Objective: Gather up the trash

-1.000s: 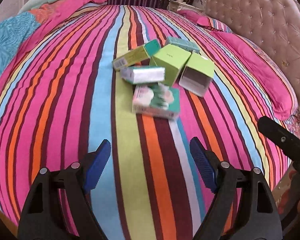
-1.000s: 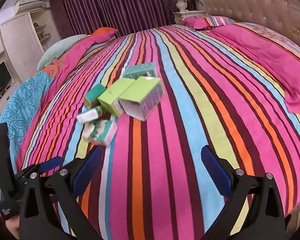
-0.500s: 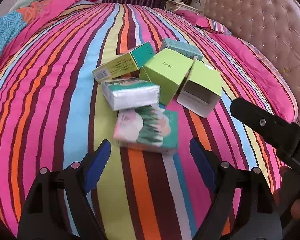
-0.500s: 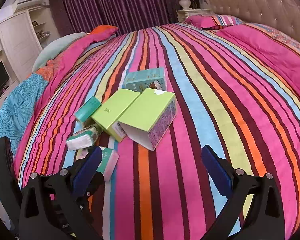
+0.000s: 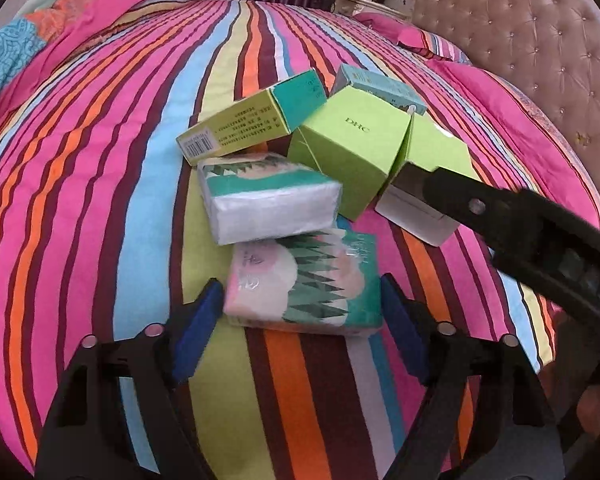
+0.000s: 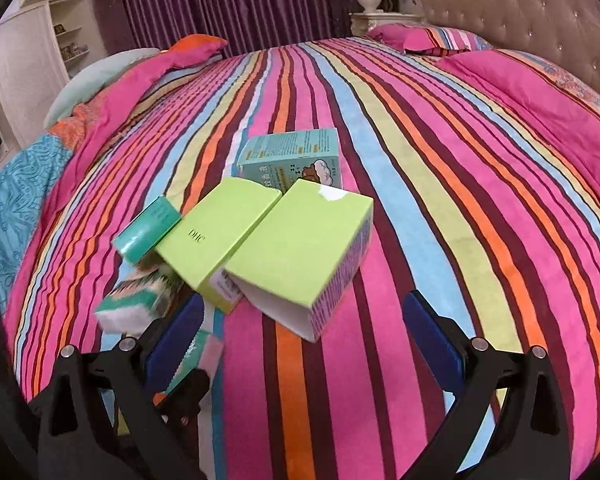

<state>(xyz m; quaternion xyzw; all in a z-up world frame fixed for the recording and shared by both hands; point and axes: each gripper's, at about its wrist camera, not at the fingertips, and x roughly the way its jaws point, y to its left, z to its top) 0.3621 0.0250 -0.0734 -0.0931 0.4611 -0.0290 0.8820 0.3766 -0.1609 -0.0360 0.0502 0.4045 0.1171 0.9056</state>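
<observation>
Closer in on the litter than a second ago, both views fuller of boxes and less of the striped bedspread (image 5: 100, 184).

In the left wrist view, from the left: long yellow-green carton (image 5: 236, 130) with teal end, leaning on the upper tissue pack (image 5: 268, 200); below that, the lower tissue pack (image 5: 304, 284), formerly well ahead of the left gripper (image 5: 300, 320), now sitting between its blue pads. Jaws closing, narrower than half a second ago; left pad just at the pack's edge, right pad just beside it, firm pressing not discernible. Further right, lime DHC box (image 5: 348, 156), open-ended lime box (image 5: 432, 184) and pale-blue box (image 5: 380, 88) behind. Black finger of the right gripper (image 6: 314, 320) now crossing in front of the open-ended box, farther in than before.

In the right wrist view, again leftward first: tissue packs at the left finger, then DHC box, then the open-ended box, nearer than before and lying ahead between widely parted jaws, pads clear of it.
</observation>
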